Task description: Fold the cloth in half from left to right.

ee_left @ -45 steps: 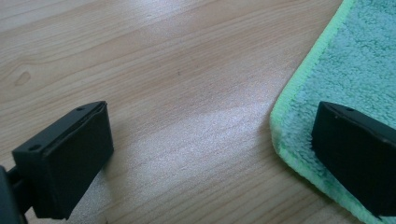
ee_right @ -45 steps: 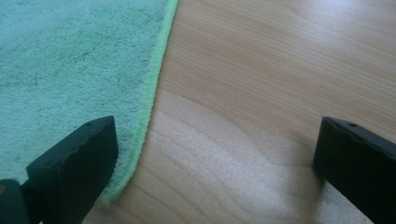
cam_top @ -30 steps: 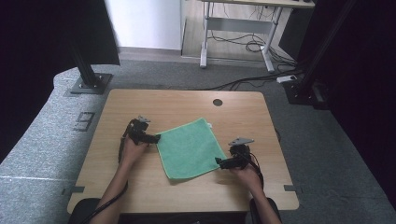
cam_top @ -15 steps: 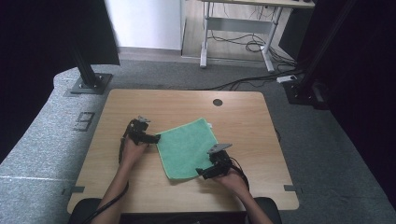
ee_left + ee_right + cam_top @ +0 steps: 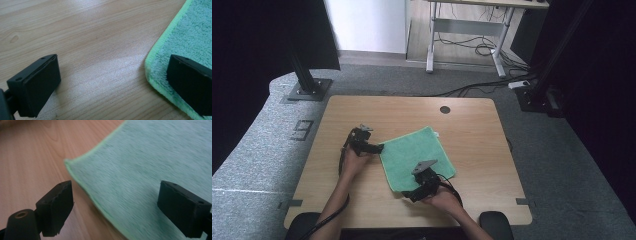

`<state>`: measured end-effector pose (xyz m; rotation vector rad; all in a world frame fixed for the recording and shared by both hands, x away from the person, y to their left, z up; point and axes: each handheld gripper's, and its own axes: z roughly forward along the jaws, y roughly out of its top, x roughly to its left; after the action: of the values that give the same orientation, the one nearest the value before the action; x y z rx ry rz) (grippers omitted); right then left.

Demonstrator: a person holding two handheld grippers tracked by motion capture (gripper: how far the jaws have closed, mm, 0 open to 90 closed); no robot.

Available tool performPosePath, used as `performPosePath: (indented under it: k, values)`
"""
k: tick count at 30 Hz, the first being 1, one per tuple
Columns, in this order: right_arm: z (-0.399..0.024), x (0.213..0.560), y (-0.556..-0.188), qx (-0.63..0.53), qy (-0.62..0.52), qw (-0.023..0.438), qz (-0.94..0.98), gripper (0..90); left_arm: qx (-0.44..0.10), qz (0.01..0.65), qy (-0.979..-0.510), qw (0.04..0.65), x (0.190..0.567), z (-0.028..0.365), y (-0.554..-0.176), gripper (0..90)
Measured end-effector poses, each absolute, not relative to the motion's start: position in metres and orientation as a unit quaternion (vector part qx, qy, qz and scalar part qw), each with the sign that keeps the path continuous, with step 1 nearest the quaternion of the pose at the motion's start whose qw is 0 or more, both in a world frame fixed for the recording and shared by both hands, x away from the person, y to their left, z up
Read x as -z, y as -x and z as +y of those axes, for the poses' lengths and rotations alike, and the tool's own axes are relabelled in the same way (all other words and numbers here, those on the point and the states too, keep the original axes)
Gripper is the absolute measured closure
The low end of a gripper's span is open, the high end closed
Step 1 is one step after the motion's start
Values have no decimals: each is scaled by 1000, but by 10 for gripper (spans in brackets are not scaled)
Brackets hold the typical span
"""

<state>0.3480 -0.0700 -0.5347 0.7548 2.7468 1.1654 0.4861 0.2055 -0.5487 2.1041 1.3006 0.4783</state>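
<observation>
Wooden table point(image 5: 472, 130) carries 1 green cloth point(image 5: 417, 155) lying flat at centre, judged soft, light and best pinched at its stitched corners, where left gripper point(image 5: 374, 148) and right gripper point(image 5: 412, 194) wait, jaws spread, each straddling an edge.

Wooden table point(image 5: 472, 135) with round hole point(image 5: 445, 109) near far edge — grey carpet point(image 5: 257, 150) around; white desk frame point(image 5: 467, 35), cables point(image 5: 477, 47) beyond.

right gripper point(image 5: 410, 192) moved left, to cloth point(image 5: 414, 152) corner
</observation>
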Motion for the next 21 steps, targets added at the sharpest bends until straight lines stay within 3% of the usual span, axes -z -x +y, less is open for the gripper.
performPosePath:
  k: [3,12,18,21]
  values:
    - [-58,534,-345,-377,-233,30,896,159,-181,491,-795,306,549,206,-486,0]
    - [-26,528,-337,-361,-185,19,914,452,-180,492,-795,305,548,206,-486,0]
    - [-17,525,-331,-326,-190,50,925,793,-182,491,-795,307,548,206,-486,5]
    - [-17,525,-329,-322,-188,57,926,853,-183,479,-797,318,547,206,-482,66]
